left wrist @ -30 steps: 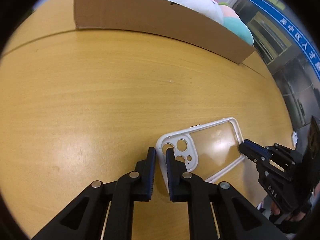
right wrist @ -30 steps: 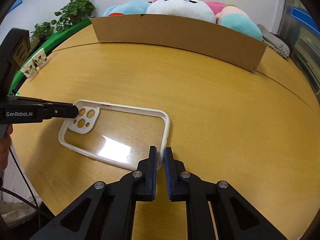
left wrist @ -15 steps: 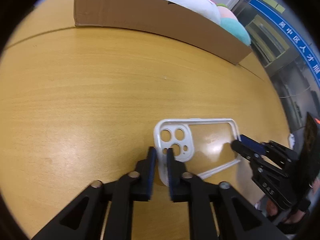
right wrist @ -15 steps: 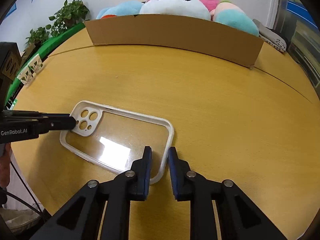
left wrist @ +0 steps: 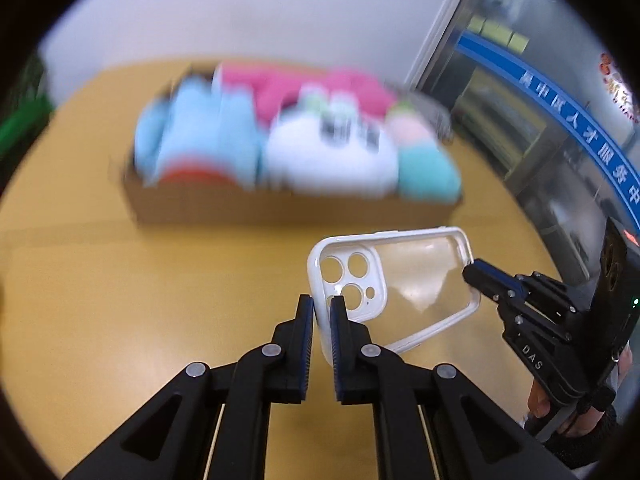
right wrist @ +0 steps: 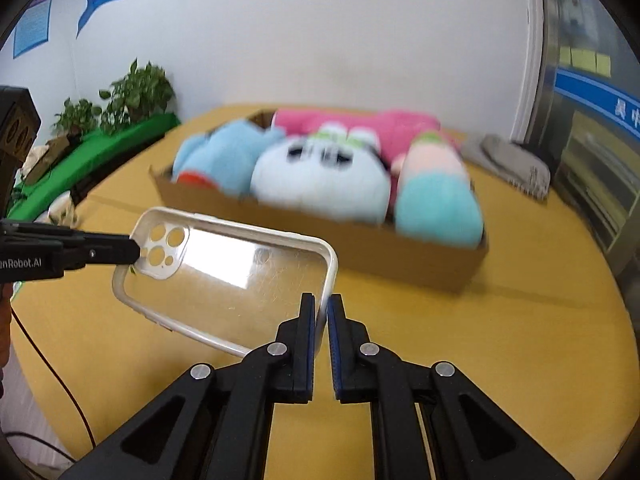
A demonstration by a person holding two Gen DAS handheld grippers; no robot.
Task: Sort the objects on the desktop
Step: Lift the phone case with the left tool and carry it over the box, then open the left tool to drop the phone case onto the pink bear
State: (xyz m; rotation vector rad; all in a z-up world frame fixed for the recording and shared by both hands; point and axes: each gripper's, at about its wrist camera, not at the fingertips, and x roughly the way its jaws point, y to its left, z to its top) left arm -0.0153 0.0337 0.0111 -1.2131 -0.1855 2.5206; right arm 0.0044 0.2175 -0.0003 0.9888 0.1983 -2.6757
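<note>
A clear phone case with a white rim [left wrist: 404, 280] hangs in the air above the wooden table [left wrist: 120, 300], held at both ends. My left gripper [left wrist: 322, 312] is shut on its camera-hole end. My right gripper [right wrist: 322, 312] is shut on the opposite short edge; the case also shows in the right wrist view [right wrist: 240, 272]. The right gripper appears in the left wrist view [left wrist: 474, 274], and the left gripper in the right wrist view [right wrist: 134, 252].
A cardboard box [right wrist: 360, 240] full of plush toys [right wrist: 320, 176] stands on the far side of the table, blurred by motion. A grey cloth [right wrist: 512, 164] lies behind it at right. Potted plants [right wrist: 132, 92] stand off the left edge.
Both grippers have lifted the phone case off the table and tilted upward, so the inside of the plush-toy box now shows. The right gripper closed onto the case's edge.
</note>
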